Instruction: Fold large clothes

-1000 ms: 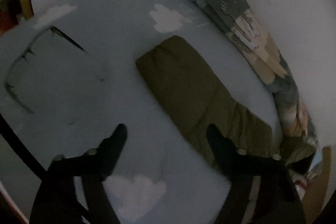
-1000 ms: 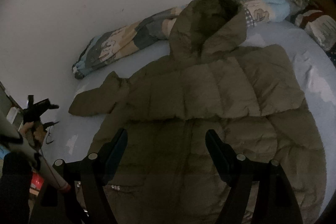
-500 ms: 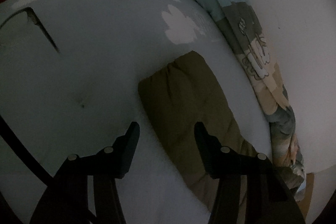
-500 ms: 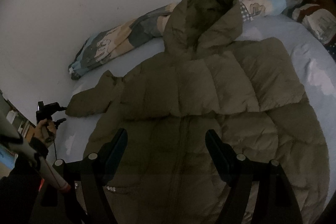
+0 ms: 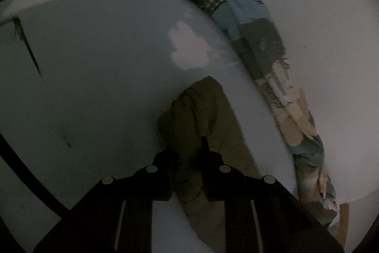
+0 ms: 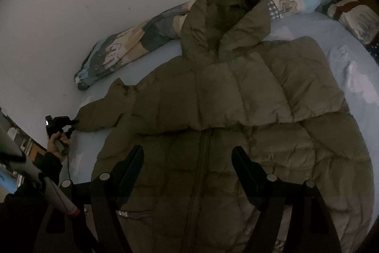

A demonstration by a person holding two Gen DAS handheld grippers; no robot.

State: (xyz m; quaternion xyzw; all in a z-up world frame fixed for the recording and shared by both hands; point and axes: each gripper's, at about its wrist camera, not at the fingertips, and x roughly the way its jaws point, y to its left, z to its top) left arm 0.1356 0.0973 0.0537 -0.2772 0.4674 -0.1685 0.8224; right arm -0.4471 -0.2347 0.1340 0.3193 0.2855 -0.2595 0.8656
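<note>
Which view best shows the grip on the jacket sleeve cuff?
The left wrist view: the left tool is shut on the sleeve cuff, bunching it close up. The right wrist view shows the whole olive puffer jacket, with that grip small and distant at its left edge.

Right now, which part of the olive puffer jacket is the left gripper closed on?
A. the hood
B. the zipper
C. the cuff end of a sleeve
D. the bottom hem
C: the left gripper pinches the sleeve at its cuff end; the right wrist view shows that gripper at the sleeve tip, far from the hood.
</note>
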